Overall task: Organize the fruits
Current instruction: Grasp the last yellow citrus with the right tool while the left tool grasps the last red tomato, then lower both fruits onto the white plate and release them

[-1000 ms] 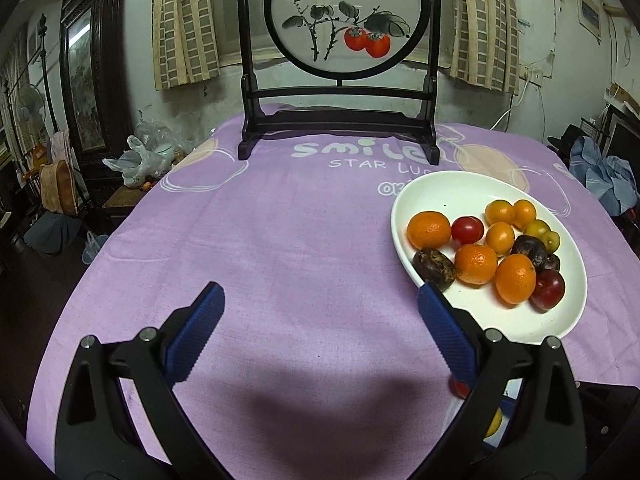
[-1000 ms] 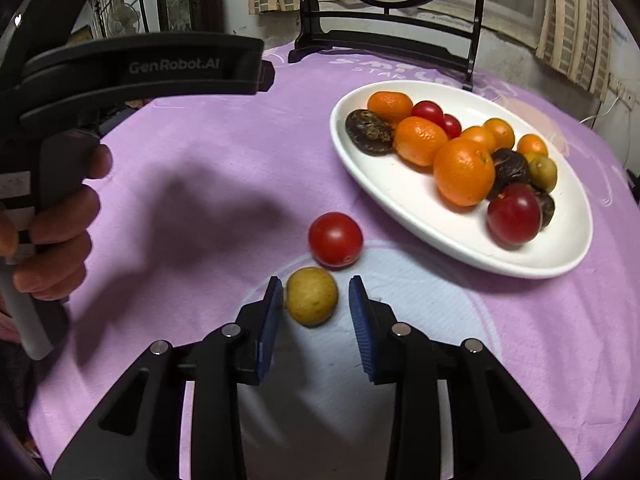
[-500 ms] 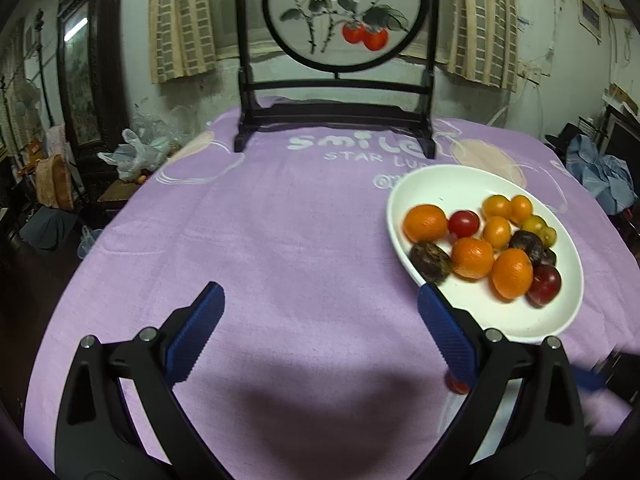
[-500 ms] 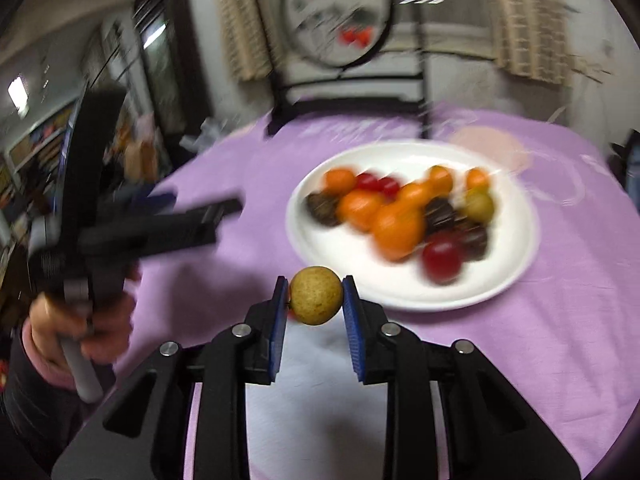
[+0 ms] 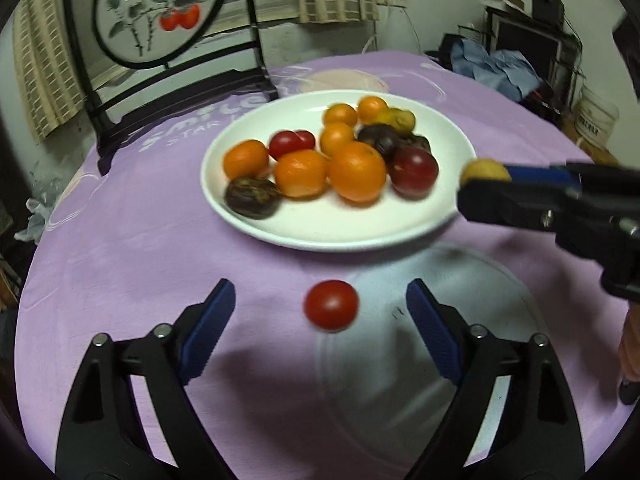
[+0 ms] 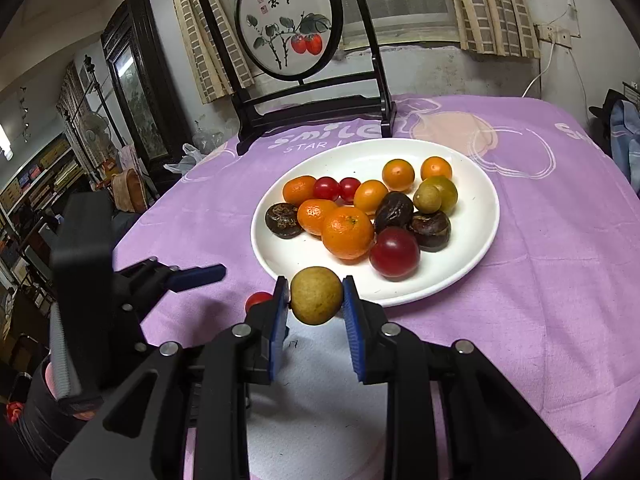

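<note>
My right gripper (image 6: 316, 300) is shut on a small yellow-green fruit (image 6: 316, 295) and holds it above the near rim of the white plate (image 6: 476, 256). The fruit (image 5: 485, 171) also shows in the left wrist view at the plate's right edge. The plate (image 5: 348, 228) holds several oranges, tomatoes and dark fruits. A red tomato (image 5: 331, 305) lies on the purple cloth in front of the plate, between the fingers of my open left gripper (image 5: 320, 320). The tomato (image 6: 258, 301) is partly hidden behind the right gripper's left finger.
A black-framed round painted screen (image 6: 288, 36) stands at the table's far edge. A pale round patch of the cloth (image 5: 432, 340) lies under the grippers. The left gripper's body (image 6: 92, 280) is at the left in the right wrist view.
My right gripper closed on the yellow-green fruit, lifted it off the cloth and carried it toward the plate. My left gripper swung right so the red tomato now lies between its open fingers.
</note>
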A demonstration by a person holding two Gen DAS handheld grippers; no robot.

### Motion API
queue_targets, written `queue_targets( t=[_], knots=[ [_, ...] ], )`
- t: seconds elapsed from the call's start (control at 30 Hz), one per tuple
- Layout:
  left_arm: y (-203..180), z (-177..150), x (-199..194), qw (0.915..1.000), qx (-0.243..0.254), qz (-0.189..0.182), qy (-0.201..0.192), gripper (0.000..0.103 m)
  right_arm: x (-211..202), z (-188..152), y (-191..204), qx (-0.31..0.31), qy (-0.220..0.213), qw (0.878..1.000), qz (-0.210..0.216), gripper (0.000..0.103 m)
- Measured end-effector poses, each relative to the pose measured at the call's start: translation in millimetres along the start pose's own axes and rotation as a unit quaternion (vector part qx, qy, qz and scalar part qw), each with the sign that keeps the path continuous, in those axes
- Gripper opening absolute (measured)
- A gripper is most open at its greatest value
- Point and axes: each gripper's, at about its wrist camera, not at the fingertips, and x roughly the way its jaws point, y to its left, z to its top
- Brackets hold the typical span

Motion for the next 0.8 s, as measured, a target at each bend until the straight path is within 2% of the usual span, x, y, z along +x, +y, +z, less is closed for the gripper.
queue_targets(
  t=[0.03,0.13,0.2,0.27,0.4,0.47,0.57,0.67,0.8],
  knots=[
    [-1.5,0.3,2.9,1.0,0.002,0.0,0.003,0.084,-0.5,0.0,0.1,0.0,0.0,1.0,0.0,0.028],
    [-1.8,-0.8,10.8,0.9998,0.0,-0.006,0.019,0.071,0.3,-0.1,-0.2,0.0,0.002,1.0,-0.002,0.028],
    [-0.1,-2.0,16.5,0.9995,-0.001,-0.009,0.029,0.058,1.2,-0.1,-1.1,0.001,0.004,1.0,-0.003,0.028],
    [0.0,-3.6,20.1,0.9993,0.001,-0.012,0.037,0.05,1.4,0.1,-2.0,0.002,0.004,1.0,-0.004,0.028],
    [-3.0,-4.8,19.5,0.9992,0.007,-0.017,0.034,0.035,0.1,0.4,-3.8,0.003,0.002,1.0,-0.006,0.028],
    [-2.6,-5.3,18.2,0.9992,0.004,-0.016,0.035,0.032,-1.1,0.3,-5.4,0.005,0.001,1.0,-0.005,0.028],
    [2.0,-6.1,12.3,0.9983,-0.019,-0.039,0.039,0.032,-6.1,3.0,-8.3,0.009,-0.014,1.0,-0.003,0.028],
    [7.4,0.7,-10.6,0.9981,-0.039,-0.047,0.004,0.032,-9.0,17.6,-13.2,0.009,-0.049,0.999,-0.015,0.028],
    [15.8,31.2,-32.4,0.9957,-0.065,-0.034,-0.057,0.032,3.3,45.8,-28.9,0.029,-0.072,0.997,-0.024,0.028]
  ],
)
